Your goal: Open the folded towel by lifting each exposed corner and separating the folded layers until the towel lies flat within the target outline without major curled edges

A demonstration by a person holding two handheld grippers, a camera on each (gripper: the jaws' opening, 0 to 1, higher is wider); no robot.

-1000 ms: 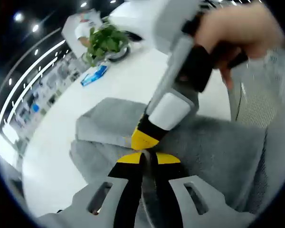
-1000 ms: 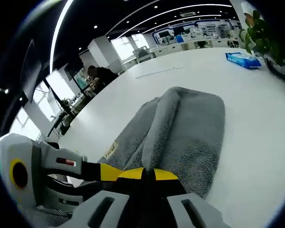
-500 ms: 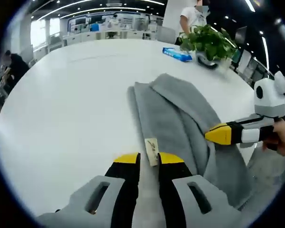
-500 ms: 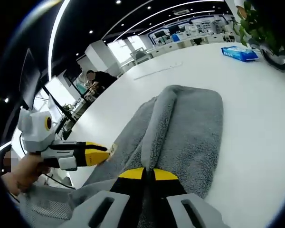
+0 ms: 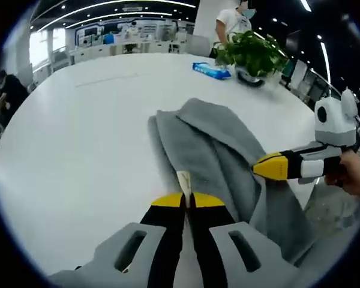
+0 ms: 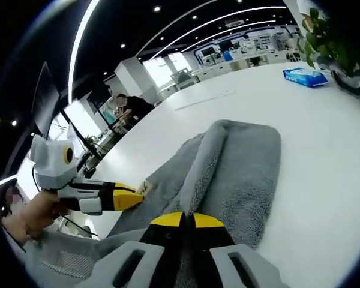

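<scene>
Towel (image 5: 213, 150) edges sit pinched in both left tongs (image 5: 188, 198) and right tongs (image 6: 183, 218).

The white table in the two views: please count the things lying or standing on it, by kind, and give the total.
Grey towel: 1
Blue packet: 1
Potted plant: 1
Total: 3 on the white table

Potted plant (image 5: 250, 55), blue packet (image 5: 211, 70) on white table (image 5: 78, 138).
</scene>
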